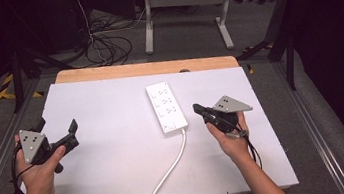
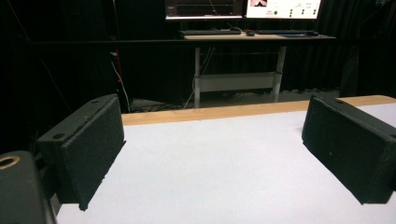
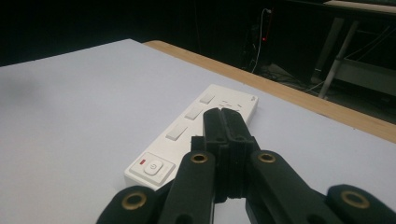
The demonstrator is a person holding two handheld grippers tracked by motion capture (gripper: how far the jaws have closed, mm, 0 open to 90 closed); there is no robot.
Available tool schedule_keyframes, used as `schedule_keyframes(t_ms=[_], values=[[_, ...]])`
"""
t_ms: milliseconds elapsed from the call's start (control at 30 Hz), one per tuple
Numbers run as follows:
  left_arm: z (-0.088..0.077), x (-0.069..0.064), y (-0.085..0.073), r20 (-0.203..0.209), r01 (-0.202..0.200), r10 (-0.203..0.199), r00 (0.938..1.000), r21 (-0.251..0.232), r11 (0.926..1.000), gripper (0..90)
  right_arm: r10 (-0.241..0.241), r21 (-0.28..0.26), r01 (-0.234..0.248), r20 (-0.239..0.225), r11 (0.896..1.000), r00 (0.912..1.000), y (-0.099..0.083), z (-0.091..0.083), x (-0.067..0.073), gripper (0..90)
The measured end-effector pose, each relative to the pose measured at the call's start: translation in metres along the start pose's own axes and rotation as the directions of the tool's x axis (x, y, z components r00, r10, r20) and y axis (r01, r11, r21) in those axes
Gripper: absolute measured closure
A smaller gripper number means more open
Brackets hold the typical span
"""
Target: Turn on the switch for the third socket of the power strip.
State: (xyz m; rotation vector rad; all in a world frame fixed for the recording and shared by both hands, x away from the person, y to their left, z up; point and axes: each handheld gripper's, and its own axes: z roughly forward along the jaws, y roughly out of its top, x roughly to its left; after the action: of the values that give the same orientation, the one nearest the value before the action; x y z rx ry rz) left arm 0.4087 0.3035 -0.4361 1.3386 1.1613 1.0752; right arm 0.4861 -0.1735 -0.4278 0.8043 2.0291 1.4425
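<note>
One white plastic power strip (image 1: 167, 106) lies flat mid-table on the white tabletop (image 1: 112, 155), its white cord (image 1: 167, 173) trailing toward the person. Right gripper (image 1: 197, 107), jaws pressed together and empty, hovers just beside it. Left gripper (image 1: 58, 128), jaws wide apart, sits well away.

Worktop (image 1: 106, 151) bare on its left half; free passage there. Power strip (image 1: 167, 106) lies mid-worktop, its white cable (image 1: 170, 173) trailing to the near edge, splitting left from right. Right hand-held gripper (image 1: 196, 108) sits just beside the strip, apparently not touching. Far edge unobstructed.
</note>
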Motion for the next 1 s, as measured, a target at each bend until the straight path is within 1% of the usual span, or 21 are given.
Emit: schedule_keyframes(t_ms=[33, 233, 267, 333, 600, 833, 1000], values=[[0.0, 0.0, 0.0, 0.001, 0.0, 0.0, 1.0, 0.002, 1.0, 6.3, -0.003, 0.001, 0.003, -0.006, 1.0, 1.0, 0.0, 0.002, 0.001, 90.0], [0.0, 0.0, 0.0, 0.0, 0.0, 0.0, 1.0, 0.004, 1.0, 6.3, -0.009, 0.01, 0.009, -0.002, 1.0, 1.0, 0.002, 0.007, 0.001, 90.0], [0.0, 0.0, 0.0, 0.001, 0.002, -0.002, 1.0, 0.003, 1.0, 6.3, -0.002, 0.013, 0.002, -0.003, 1.0, 1.0, 0.002, 0.008, 0.001, 90.0], [0.0, 0.0, 0.0, 0.001, 0.0, 0.0, 1.0, 0.003, 1.0, 6.3, -0.004, 0.022, 0.004, -0.001, 1.0, 1.0, 0.003, 0.011, 0.002, 90.0], [0.0, 0.0, 0.0, 0.002, 0.001, -0.001, 1.0, 0.003, 1.0, 6.3, -0.012, 0.026, 0.013, -0.005, 1.0, 0.9999, 0.006, 0.016, 0.004, 90.0], [0.0, 0.0, 0.0, 0.001, 0.0, 0.0, 1.0, 0.003, 1.0, 6.4, -0.007, 0.022, 0.007, -0.003, 1.0, 1.0, 0.01, 0.021, 0.004, 90.0], [0.0, 0.001, 0.0, 0.001, 0.003, -0.003, 1.0, 0.003, 1.0, 6.4, -0.011, 0.028, 0.012, -0.003, 1.0, 0.9999, 0.012, 0.026, 0.006, 90.0]])
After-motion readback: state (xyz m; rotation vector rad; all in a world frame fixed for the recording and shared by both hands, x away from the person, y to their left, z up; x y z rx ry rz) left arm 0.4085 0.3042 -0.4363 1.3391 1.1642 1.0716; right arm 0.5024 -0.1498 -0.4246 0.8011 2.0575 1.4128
